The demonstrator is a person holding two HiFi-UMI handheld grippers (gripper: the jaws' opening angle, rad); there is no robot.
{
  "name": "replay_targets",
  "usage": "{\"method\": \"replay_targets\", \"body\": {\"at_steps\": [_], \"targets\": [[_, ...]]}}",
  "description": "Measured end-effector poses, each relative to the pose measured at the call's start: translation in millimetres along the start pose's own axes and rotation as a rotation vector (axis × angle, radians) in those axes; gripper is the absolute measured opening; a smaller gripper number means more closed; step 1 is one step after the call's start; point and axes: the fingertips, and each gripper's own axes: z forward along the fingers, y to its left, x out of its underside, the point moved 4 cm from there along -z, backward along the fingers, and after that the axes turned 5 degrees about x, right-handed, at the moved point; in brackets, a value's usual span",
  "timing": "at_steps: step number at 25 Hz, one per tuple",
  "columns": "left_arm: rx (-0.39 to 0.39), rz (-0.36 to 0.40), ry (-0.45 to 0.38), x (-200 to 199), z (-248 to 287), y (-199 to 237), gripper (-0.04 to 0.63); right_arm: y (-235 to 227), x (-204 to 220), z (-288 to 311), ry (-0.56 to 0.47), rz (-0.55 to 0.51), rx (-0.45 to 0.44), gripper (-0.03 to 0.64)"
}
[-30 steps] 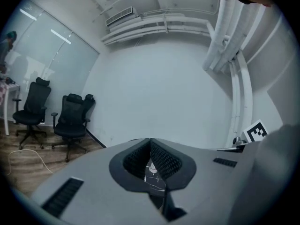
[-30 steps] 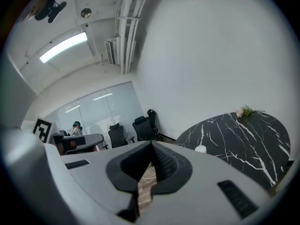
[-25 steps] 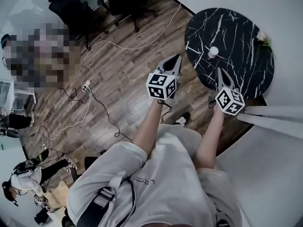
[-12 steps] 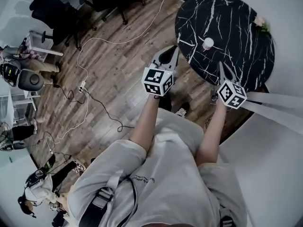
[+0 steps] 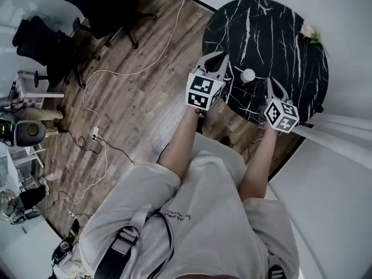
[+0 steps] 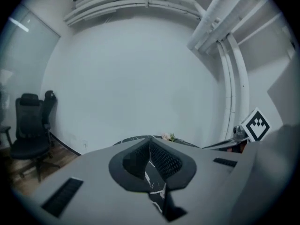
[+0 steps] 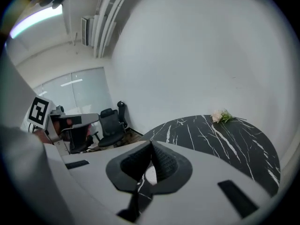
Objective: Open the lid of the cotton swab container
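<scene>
The cotton swab container (image 5: 248,75), small, round and white, stands on the black marble table (image 5: 279,34) with its lid on. My left gripper (image 5: 221,58) is shut and empty, its tips over the table's left edge, just left of the container. On the container's other side, a little nearer me, my right gripper (image 5: 269,83) is also shut and empty. In the right gripper view the jaws (image 7: 151,146) meet, and a pale bit of the container (image 7: 150,175) shows below them. The left gripper view has its jaws (image 6: 150,142) closed, with the container hidden.
A small pink flower (image 5: 309,32) lies at the table's far edge. White cables (image 5: 93,135) trail over the wooden floor on the left, and black office chairs (image 5: 87,4) stand beyond. A white wall (image 5: 349,68) curves behind the table.
The person has stepped nearer the table. Both grippers have come closer to the container, the left now reaching the table's edge. Both stayed shut.
</scene>
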Motion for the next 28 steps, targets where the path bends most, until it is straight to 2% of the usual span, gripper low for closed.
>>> {"method": "replay_targets", "body": {"at_steps": [2, 4, 7, 13, 16, 20, 21, 23, 25, 28], "targets": [[0.043, -0.069, 0.016, 6, 27, 19, 0.023, -2, -6, 23, -0.002, -0.007, 0.045, 0.034], [0.083, -0.093, 0.045, 15, 46, 33, 0.023, 0, -4, 44, 0.021, -0.038, 0.058, 0.034], [0.151, -0.058, 0.078, 14, 70, 49, 0.023, 7, 1, 68, 0.079, -0.119, 0.077, 0.035], [0.259, -0.015, 0.114, 14, 101, 66, 0.023, 16, 16, 95, 0.159, -0.152, 0.118, 0.035], [0.275, -0.021, 0.134, 18, 111, 73, 0.023, 17, 29, 103, 0.249, -0.23, 0.106, 0.035], [0.262, -0.051, 0.133, 14, 131, 78, 0.023, 18, 41, 113, 0.361, -0.327, 0.044, 0.038], [0.266, -0.049, 0.134, 13, 135, 77, 0.023, 18, 44, 114, 0.384, -0.345, 0.029, 0.057], [0.285, -0.026, 0.139, 13, 140, 71, 0.023, 18, 53, 117, 0.429, -0.357, -0.014, 0.171], [0.291, -0.005, 0.152, 16, 144, 69, 0.023, 17, 63, 122, 0.467, -0.367, -0.046, 0.236], [0.288, -0.003, 0.169, 22, 146, 71, 0.023, 19, 76, 129, 0.512, -0.408, -0.055, 0.266]]}}
